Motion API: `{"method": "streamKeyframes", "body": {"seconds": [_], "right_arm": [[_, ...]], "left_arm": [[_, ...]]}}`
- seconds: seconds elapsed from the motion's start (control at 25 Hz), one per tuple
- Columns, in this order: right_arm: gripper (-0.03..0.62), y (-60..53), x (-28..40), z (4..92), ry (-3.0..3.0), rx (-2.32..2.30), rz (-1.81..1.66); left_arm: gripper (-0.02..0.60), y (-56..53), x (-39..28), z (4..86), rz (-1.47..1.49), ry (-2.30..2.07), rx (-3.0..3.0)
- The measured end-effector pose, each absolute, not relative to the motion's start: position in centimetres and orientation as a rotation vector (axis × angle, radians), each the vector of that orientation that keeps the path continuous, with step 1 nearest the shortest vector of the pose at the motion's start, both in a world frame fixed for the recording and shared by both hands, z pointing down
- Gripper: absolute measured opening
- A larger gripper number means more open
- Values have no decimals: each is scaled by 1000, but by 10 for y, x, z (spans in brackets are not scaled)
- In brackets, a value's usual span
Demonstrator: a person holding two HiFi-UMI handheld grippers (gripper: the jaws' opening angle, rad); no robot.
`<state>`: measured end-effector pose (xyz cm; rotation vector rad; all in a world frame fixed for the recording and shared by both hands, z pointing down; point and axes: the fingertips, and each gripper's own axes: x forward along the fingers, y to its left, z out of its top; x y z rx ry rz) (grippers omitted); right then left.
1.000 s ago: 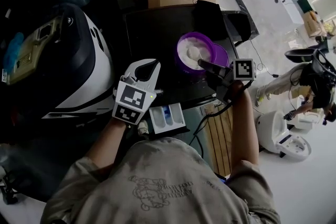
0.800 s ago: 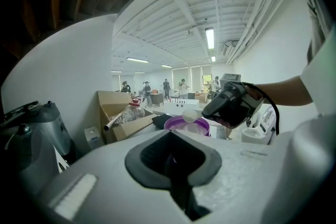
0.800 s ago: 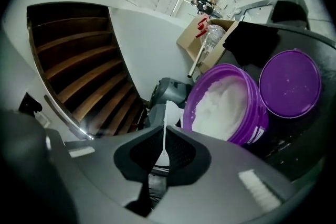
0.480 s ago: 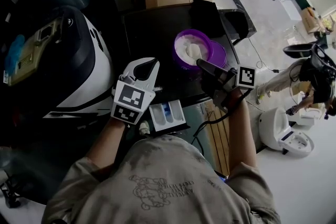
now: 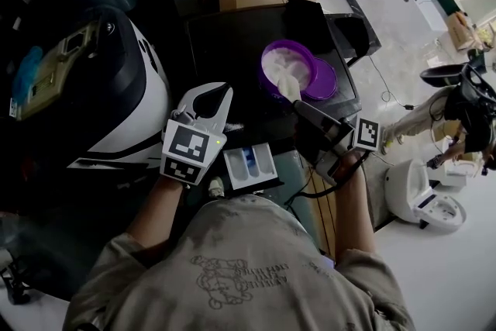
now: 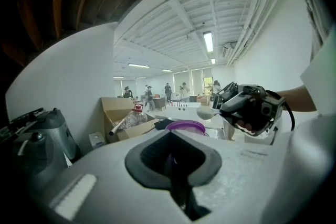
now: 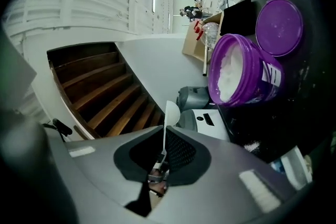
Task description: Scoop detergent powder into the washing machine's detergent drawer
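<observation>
Detergent powder (image 5: 285, 62) fills the open purple tub (image 5: 267, 81) toward the back right of the washing machine's dark top (image 5: 225, 43), with the lid (image 5: 325, 80) just beside it. The right gripper (image 5: 304, 108) has its jaws clamped on a white scoop (image 5: 291, 89) at the tub's front rim. The left gripper (image 5: 215, 95), jaws closed on nothing, sits near the front edge by the pulled-out detergent drawer (image 5: 249, 165).
</observation>
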<state>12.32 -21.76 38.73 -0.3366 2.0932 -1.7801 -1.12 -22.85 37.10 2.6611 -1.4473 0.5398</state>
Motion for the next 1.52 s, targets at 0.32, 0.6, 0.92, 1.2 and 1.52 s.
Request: {"method": "streamKeyframes", "body": {"seconds": [0.32, 0.6, 0.92, 1.2, 1.52], "right_arm": [[38, -182, 123, 390, 2091, -301, -1777], [38, -165, 126, 400, 2104, -300, -1815], [38, -157, 124, 409, 2162, -323, -1806], [38, -141, 124, 431, 2256, -386, -1806], [38, -122, 122, 467, 2268, -456, -1897]], "left_arm": [[0, -213, -24, 370, 557, -1463, 2662], [0, -205, -28, 380, 594, -1453, 2651], [0, -203, -24, 383, 582, -1434, 2669], [0, -193, -21, 399, 576, -1376, 2640], [0, -183, -17, 415, 574, -1310, 2605]]}}
